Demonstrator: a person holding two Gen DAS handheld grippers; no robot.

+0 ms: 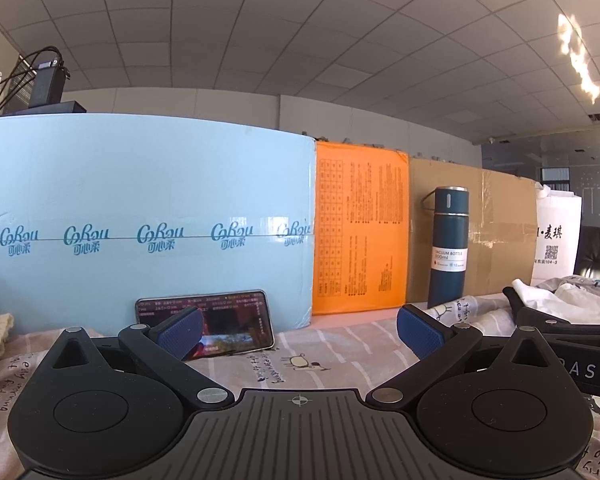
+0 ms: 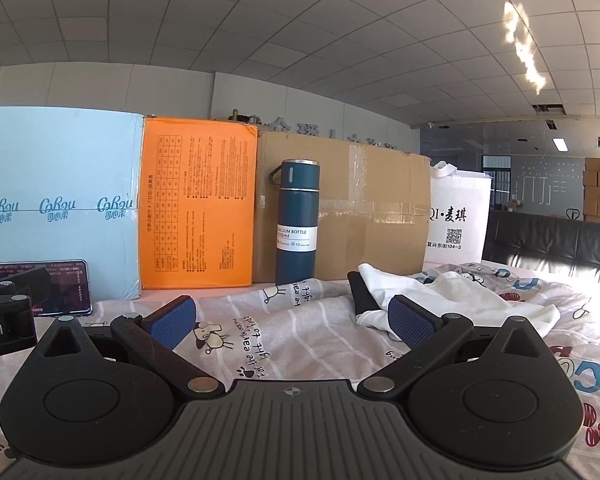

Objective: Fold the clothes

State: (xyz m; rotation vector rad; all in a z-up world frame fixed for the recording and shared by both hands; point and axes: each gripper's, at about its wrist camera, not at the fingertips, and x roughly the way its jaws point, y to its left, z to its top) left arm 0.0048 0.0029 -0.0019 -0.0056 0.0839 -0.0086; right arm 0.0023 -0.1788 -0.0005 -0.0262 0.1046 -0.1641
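Printed bedsheet carries white garment, blue bottle, phone.

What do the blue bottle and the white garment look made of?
Bottle: probably metal with a matte dark-blue coat and a steel-looking rim; its label reads "vacuum bottle". White garment: soft thin fabric, maybe cotton, lying crumpled in loose folds.

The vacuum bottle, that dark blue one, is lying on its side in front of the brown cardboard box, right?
Not quite: the vacuum bottle stands upright, cap on top, in front of the brown cardboard box. The right wrist view shows it clearly.
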